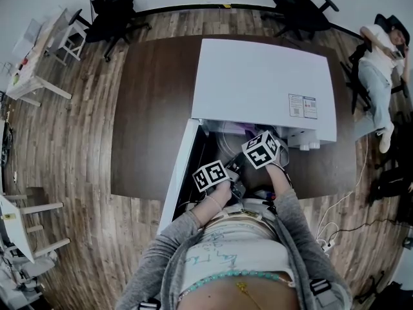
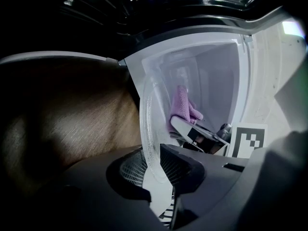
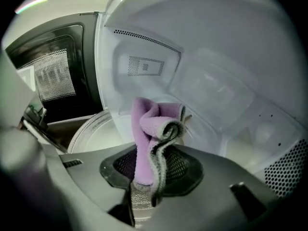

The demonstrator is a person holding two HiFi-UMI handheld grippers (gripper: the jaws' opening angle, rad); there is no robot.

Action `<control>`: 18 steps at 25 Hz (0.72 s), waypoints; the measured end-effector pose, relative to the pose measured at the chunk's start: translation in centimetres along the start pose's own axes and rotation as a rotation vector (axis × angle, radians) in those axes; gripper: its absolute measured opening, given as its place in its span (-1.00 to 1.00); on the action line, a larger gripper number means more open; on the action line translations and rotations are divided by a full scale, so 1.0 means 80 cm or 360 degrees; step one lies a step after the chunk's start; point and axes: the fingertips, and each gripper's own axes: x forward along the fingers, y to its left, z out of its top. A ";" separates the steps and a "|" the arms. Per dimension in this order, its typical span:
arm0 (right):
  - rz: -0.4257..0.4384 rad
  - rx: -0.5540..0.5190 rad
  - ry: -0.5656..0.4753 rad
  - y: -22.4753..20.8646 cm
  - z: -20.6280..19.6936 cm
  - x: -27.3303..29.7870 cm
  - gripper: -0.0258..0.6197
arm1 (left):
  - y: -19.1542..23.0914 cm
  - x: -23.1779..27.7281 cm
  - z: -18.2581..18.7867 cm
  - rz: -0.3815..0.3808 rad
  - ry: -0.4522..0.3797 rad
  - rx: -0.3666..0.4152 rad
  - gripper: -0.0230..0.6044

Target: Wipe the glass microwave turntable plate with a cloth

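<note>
My left tongs (image 2: 155, 173) are clamped on the rim of the glass turntable plate (image 2: 156, 109). The plate stands tilted on edge and reaches away from them, in front of the open microwave (image 1: 261, 82). My right tongs (image 3: 150, 179) pinch a folded purple cloth (image 3: 150, 129), and its rolled end sticks up past their tips. Seen from the right tongs, the plate lies just beyond the cloth and to its left. The microwave's white cavity is behind it and the open door (image 3: 55, 76) is further left. Whether cloth and glass touch I cannot tell. The microwave sits on a dark tabletop (image 1: 155, 108).
</note>
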 end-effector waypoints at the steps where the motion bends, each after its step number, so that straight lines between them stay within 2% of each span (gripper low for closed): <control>1: -0.0008 0.0000 0.0005 -0.003 -0.002 0.000 -0.54 | 0.000 0.000 0.000 0.0001 0.0001 0.0000 -0.68; 18: -0.0061 -0.0012 0.0093 -0.016 -0.041 -0.020 -0.54 | 0.000 0.000 0.001 0.0004 -0.0002 -0.0001 -0.68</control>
